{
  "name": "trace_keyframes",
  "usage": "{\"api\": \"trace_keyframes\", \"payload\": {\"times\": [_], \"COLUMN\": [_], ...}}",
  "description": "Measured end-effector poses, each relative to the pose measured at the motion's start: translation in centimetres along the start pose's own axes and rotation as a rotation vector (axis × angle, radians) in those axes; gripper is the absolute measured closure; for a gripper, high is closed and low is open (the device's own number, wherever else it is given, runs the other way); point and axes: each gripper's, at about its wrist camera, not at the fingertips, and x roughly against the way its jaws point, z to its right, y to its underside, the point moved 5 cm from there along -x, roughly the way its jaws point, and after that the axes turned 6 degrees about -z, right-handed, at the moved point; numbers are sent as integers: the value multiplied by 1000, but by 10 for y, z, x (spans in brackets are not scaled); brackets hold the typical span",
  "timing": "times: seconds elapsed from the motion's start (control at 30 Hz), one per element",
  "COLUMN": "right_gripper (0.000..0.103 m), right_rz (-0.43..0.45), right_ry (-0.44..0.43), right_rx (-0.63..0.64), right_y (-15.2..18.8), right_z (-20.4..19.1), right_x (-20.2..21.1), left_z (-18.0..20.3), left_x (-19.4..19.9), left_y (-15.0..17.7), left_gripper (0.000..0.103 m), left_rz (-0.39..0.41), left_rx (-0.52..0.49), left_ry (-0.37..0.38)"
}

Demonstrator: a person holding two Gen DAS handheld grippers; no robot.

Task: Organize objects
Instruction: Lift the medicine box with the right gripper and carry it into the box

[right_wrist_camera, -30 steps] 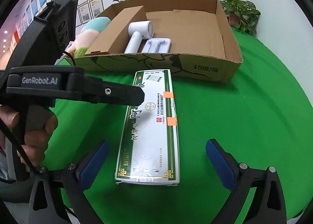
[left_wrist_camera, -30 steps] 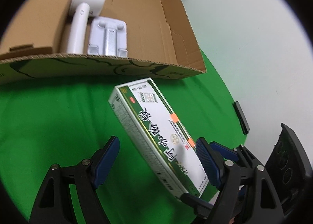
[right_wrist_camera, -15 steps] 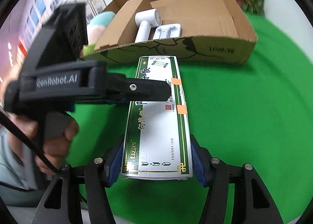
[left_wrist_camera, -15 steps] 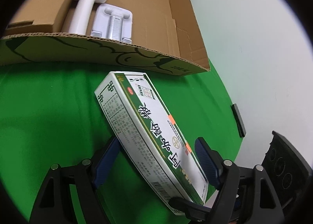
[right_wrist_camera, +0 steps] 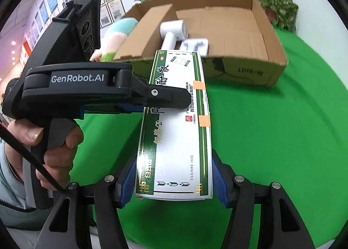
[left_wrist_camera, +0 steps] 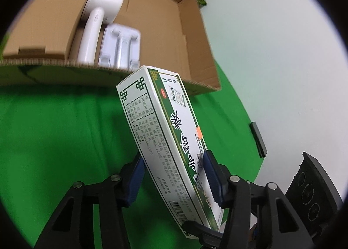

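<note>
We find the long white-and-green medicine box (right_wrist_camera: 174,131) gripped by both tools; the right gripper (right_wrist_camera: 174,180) is closed on its near end, blue pads (right_wrist_camera: 219,180) pressed to both long sides; the left gripper (left_wrist_camera: 173,176) clamps the box across its thickness, one pad (left_wrist_camera: 209,175) on the printed top face, the other beneath. In the left wrist view the box (left_wrist_camera: 165,140) tilts upward, clear of the green table cloth (left_wrist_camera: 54,140), its far end reaching the near wall of the open cardboard carton (right_wrist_camera: 250,70). The carton stands toward the far edge of the cloth; inside it lie a white handheld fan (right_wrist_camera: 173,35) and a white moulded tray (right_wrist_camera: 194,45), side by side. A plush toy (right_wrist_camera: 117,33) sits just outside the carton's left wall; potted greenery (right_wrist_camera: 278,7) stands behind its far right corner.
</note>
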Motion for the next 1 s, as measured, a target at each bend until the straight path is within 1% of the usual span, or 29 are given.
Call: {"api": "trace_keyframes", "payload": {"times": [0.2,0.4,0.5,0.57,0.67,0.83,0.93,1.0], "right_gripper": [45,45,45,45,45,45,45,45], "right_rz": [64,155,190,210,232,269,271,272], "right_ry": [34,44,61,83,84,83,68,59], "right_rx": [21,13,4,2,-11,-27,-42,-57], "right_y": [-23,-56,-73,-84,-96,-121,-136,-145], "right_z": [-3,-1,3,6,11,21,28,34], "right_x": [13,28,34,37,39,44,42,40], "left_z": [22,47,64,71,87,92,92,96], "left_x": [22,42,38,39,36,38,33,37], "left_y": [-19,-52,-66,-73,-83,-110,-124,-129], "left_gripper": [54,55,55,56,56,57,57,57], "left_rz": [57,112,128,137,149,159,151,145], "left_rx": [-87,-184,-218,-235,-262,-282,-285,-287], "left_ry": [-29,-62,-68,-69,-78,-77,-90,-95]}}
